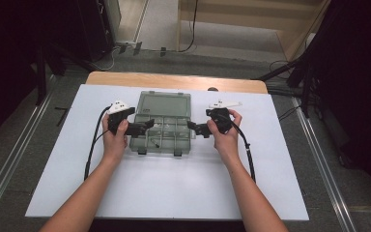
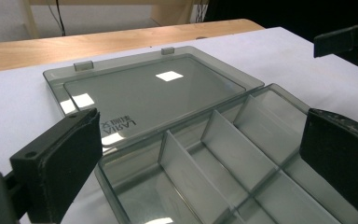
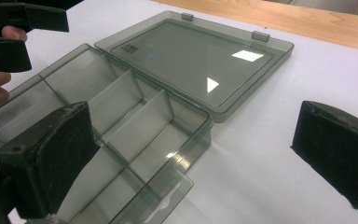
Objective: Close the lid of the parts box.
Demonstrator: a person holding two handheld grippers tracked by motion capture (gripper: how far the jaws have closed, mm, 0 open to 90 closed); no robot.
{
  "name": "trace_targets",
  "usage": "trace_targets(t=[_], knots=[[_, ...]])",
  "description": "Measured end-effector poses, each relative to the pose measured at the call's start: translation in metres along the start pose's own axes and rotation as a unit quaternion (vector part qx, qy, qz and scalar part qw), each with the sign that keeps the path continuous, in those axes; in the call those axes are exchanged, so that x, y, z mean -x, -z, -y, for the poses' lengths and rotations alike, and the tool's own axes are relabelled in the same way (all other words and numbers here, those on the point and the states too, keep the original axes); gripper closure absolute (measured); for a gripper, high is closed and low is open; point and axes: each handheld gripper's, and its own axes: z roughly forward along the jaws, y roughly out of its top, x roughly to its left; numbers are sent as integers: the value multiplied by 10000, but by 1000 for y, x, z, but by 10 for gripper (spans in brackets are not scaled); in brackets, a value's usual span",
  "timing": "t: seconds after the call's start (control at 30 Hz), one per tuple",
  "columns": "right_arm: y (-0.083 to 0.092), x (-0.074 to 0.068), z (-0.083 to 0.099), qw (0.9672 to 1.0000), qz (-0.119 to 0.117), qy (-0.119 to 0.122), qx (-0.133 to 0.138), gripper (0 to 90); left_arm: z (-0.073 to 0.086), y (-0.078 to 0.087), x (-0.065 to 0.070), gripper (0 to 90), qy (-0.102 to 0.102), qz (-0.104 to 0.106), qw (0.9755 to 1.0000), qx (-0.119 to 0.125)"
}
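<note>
box (image 1: 160,126) frame centre, lid flat open | left gripper (image 1: 145,127), right gripper (image 1: 194,127): fingers wide apart, empty | likely closing: lift lid evenly, both ends

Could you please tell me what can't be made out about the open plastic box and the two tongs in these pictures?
- Box contents: too small and glary in the high view.
- Near compartments: cut off by the bottom edge and the jaws in the left gripper view.
- Lid lettering: too blurred to read in the right gripper view.
- Left tongs and right tongs: tips too small against the box in the high view.
</note>
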Motion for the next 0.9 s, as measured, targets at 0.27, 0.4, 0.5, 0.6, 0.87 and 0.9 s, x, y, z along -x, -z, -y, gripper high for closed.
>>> trace_targets(t=[0.27, 0.4, 0.5, 0.6, 0.87, 0.9], knots=[[-6, 9, 0, 9997, 16, -215, 75, 0, -4, -9, -7, 0, 85, -42, 9999, -60], [-9, 13, -1, 9995, -9, -283, 148, 0, -6, -14, -12, 0, 139, -57, 9999, -63], [-12, 15, 0, 9993, -20, -327, 184, 0, -6, -19, -16, 0, 177, -97, 9998, -93], [-16, 17, 2, 9990, 12, -405, 195, 0, -6, -23, -20, 0, 227, -115, 9996, -117], [-26, 23, -1, 9989, 35, -457, 126, 2, -5, -29, -30, 0, 399, -146, 9990, -156], [-28, 23, -2, 9989, 29, -460, 126, 2, -5, -30, -30, 0, 389, -153, 9990, -174]])
